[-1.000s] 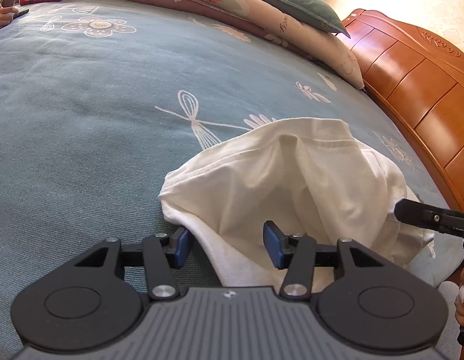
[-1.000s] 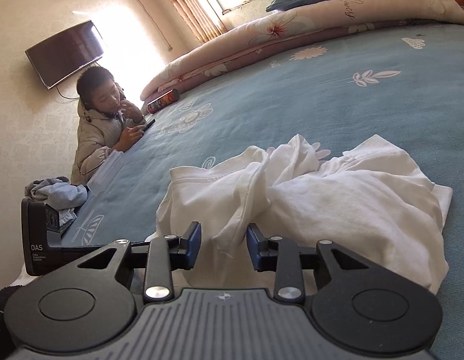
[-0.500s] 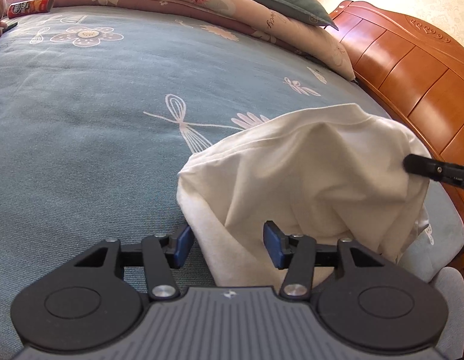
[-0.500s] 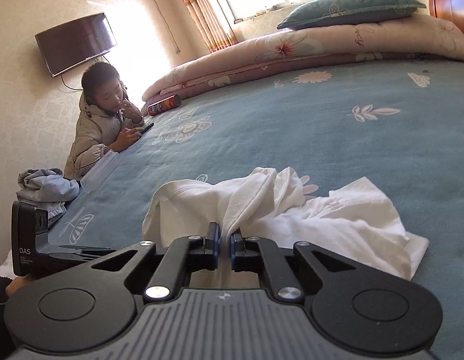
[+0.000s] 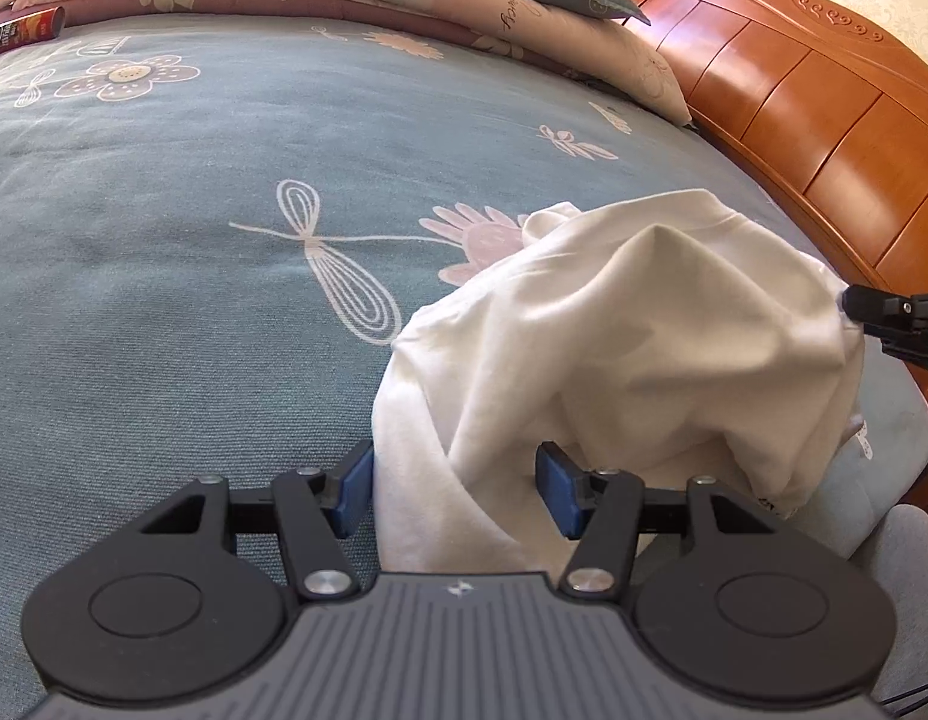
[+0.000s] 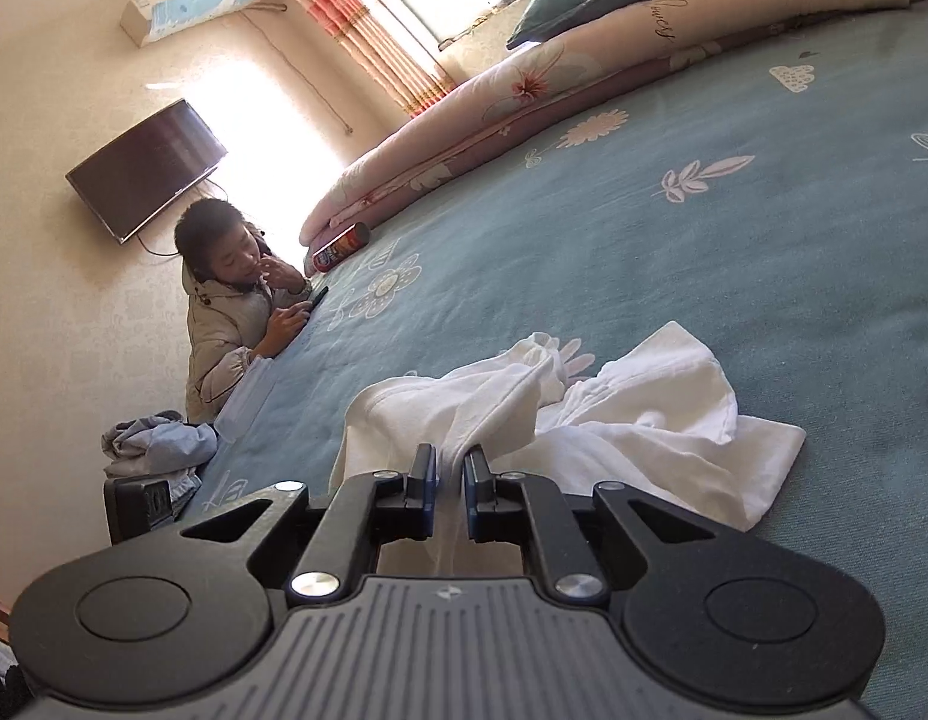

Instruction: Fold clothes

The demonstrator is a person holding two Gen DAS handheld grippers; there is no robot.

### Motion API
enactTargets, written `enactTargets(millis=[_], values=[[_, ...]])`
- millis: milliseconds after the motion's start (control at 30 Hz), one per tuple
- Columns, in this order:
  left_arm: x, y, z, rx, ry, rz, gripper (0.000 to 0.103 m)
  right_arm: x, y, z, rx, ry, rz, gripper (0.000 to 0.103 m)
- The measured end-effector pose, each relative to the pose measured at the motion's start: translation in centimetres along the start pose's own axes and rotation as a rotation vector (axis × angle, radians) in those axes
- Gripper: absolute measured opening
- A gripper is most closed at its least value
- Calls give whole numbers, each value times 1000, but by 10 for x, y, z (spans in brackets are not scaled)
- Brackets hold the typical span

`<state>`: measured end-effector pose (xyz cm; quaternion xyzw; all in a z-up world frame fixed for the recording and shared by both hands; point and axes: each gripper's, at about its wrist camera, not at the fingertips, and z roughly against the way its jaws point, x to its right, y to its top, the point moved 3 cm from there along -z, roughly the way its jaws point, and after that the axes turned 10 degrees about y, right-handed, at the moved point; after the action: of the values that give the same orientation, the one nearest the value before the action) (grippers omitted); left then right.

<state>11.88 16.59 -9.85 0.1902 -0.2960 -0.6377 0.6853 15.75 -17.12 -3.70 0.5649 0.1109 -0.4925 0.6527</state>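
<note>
My right gripper (image 6: 449,495) pinches the white shirt (image 6: 584,414), jaws easing apart. My left gripper (image 5: 454,495) straddles its hem, spreading. The shirt has lifted since a second ago.

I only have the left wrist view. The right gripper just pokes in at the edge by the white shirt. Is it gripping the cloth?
Observer: Yes. In the right wrist view, a bunched fold of the white shirt sits between the pads of the right gripper, though its jaws are opening.
Operator: Any other clothes around?
Observer: A grey-blue clothes heap lies just off the edge of the bed.
Operator: Anyone nearby?
Observer: A person sits at that same edge, leaning on it.
</note>
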Motion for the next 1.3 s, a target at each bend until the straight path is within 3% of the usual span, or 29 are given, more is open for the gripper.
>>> enactTargets(millis=[133, 300, 500, 733, 967, 1100, 1233, 1300], values=[[0, 0, 0, -1, -2, 7, 57, 2, -6, -17, -23, 40, -41, 19], [-1, 0, 2, -1, 0, 6, 57, -8, -8, -21, -20, -9, 32, 9], [-2, -1, 5, 3, -8, 8, 57, -16, 8, 23, 9, -84, 130, 8], [10, 0, 9, 13, -24, -38, 54, 6, 9, 67, 21, -139, 75, 5], [23, 12, 14, 33, -66, -87, 54, 26, 5, 90, 60, -127, -6, 6], [9, 20, 10, 11, -210, 34, 54, 30, -2, 82, 50, -117, -40, 11], [-21, 21, 5, 10, -374, 243, 55, 32, -9, 74, 43, -105, -66, 15], [-34, 20, 1, 15, -379, 302, 55, 33, -11, 70, 36, -103, -72, 18]])
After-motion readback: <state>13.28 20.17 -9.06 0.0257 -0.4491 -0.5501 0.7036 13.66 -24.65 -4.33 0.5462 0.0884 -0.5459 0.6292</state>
